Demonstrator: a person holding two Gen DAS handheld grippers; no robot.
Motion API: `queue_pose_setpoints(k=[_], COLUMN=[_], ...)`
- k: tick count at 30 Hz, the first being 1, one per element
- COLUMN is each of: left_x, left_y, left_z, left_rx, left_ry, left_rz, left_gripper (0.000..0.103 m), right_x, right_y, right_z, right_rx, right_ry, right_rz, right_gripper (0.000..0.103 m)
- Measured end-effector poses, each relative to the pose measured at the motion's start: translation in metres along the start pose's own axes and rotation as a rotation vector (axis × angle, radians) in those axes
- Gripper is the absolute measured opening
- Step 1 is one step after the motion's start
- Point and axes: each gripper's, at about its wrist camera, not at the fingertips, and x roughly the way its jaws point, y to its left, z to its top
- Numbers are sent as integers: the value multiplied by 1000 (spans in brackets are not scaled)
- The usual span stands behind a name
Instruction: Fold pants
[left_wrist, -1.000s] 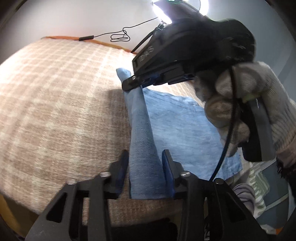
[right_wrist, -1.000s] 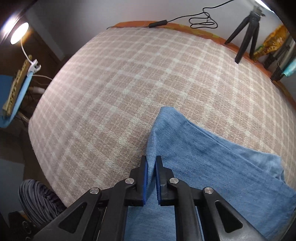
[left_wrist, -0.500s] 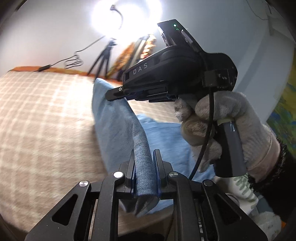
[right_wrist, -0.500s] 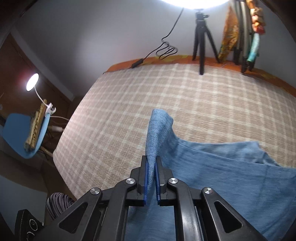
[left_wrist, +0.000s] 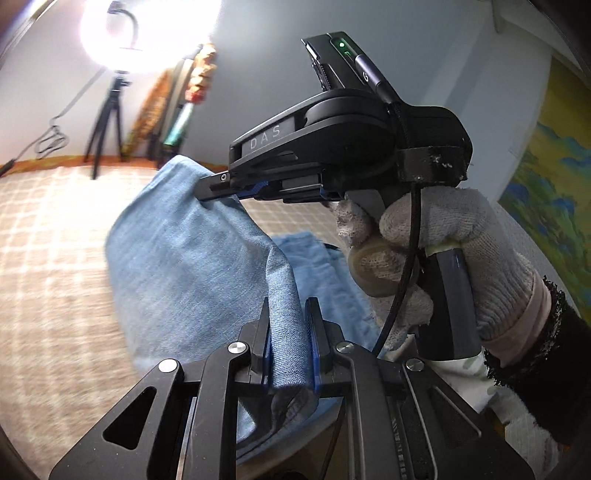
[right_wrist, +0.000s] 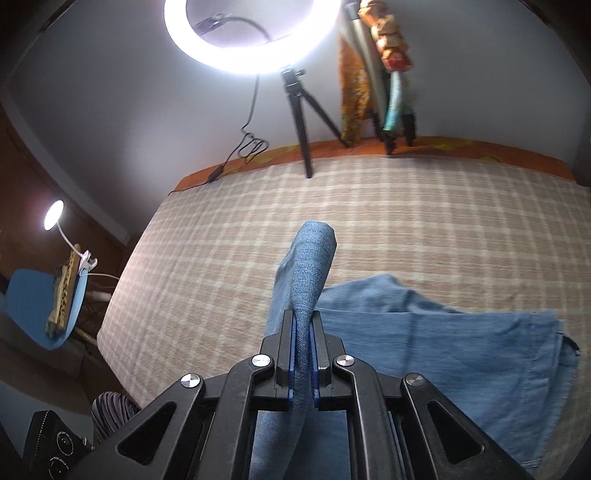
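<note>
Both tools, left tool (left_wrist: 288, 339) and right tool (right_wrist: 303, 354), are clamped on the pants (right_wrist: 443, 354); the lifted edge spans between them, the rest lying ahead on the bed (right_wrist: 406, 206).

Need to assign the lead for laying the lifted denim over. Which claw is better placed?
Right, probably. The right claw pinches the pants edge facing open blanket; the left claw grips too, crowded behind the gloved hand.

A bed (right_wrist: 406, 206) covered in a beige checked blanket (right_wrist: 221, 266) spreads out ahead of the hand-held gripper (right_wrist: 303, 332). Blue denim pants (right_wrist: 461, 354) lie on it to that gripper's right, one end lifted clear. A black tripod (right_wrist: 303, 122) stands at the far edge, beside a dark cable (right_wrist: 229, 162).
</note>
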Motion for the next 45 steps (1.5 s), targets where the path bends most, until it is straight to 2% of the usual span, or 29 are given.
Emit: queue_pose_setpoints(k=[12, 22, 31, 37, 45], left_x=[71, 128, 179, 197, 211], left_y=[-51, -71, -66, -74, -78], left_z=[19, 32, 42, 25, 24], left_rx=[96, 157, 150, 130, 167], left_ry=[76, 145, 207, 248, 294], left_rz=[-105, -156, -166, -174, -186], left_gripper=[13, 13, 13, 13, 15], right_x=[-47, -69, -57, -42, -33], right_y=[-100, -163, -205, -225, -242], right_z=[-21, -40, -51, -57, -71], right_rx=[132, 208, 235, 251, 277], right_ry=[-71, -93, -72, -45, -26], right_rz=[-57, -107, -128, -134, -126], right_gripper=[3, 3, 3, 3, 3])
